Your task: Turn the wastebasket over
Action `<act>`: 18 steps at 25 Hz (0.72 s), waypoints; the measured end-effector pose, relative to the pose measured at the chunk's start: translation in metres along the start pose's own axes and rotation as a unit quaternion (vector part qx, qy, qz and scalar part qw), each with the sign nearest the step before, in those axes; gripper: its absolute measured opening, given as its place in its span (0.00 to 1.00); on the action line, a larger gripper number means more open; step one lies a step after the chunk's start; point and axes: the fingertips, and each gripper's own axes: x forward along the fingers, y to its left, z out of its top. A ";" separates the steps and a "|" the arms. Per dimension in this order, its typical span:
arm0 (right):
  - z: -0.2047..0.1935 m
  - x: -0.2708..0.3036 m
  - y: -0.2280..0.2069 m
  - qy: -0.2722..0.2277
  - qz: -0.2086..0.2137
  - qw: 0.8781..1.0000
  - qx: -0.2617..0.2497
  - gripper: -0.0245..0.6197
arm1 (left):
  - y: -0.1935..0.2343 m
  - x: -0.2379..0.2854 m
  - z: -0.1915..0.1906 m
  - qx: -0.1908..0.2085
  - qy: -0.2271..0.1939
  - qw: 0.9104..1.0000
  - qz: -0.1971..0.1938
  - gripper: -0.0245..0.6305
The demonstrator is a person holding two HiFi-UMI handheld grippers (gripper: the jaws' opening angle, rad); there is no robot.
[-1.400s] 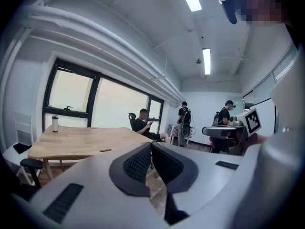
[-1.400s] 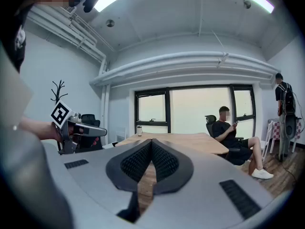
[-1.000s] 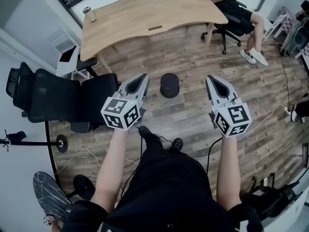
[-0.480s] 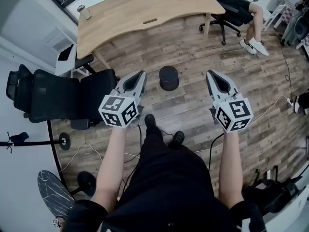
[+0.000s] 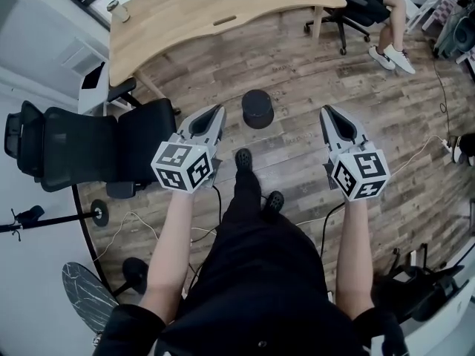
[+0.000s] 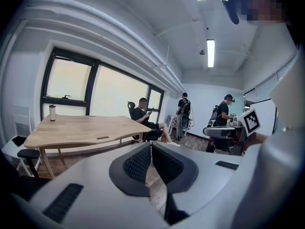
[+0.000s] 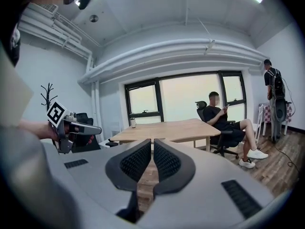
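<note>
A small black wastebasket (image 5: 257, 109) stands on the wooden floor ahead of me, between my two grippers and a little beyond them. It looks like a round dark tub; I cannot tell which end is up. My left gripper (image 5: 218, 111) hangs in the air to its left, shut and empty. To the right of the basket my right gripper (image 5: 325, 112) is also shut with nothing in it. Both are clear of the basket. In the gripper views the left gripper (image 6: 151, 146) and right gripper (image 7: 152, 142) show jaws closed together, and the basket is hidden.
A wooden desk (image 5: 200, 10) with a bottle (image 5: 116, 10) stands beyond the basket. A black office chair (image 5: 89, 147) is at the left. A seated person (image 5: 382, 6) on a chair is at the far right. Cables (image 5: 427, 154) lie on the floor. My own feet (image 5: 256, 180) are just short of the basket.
Both grippers have sunk a little while staying shut. The view has shifted, so the basket and desk sit higher in the head view, and my foot has stepped closer to the basket.
</note>
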 end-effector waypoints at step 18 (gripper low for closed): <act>0.005 0.160 -0.021 0.071 -0.010 0.997 0.006 0.09 | 0.125 0.120 0.002 -0.050 0.046 0.997 -0.041 0.07</act>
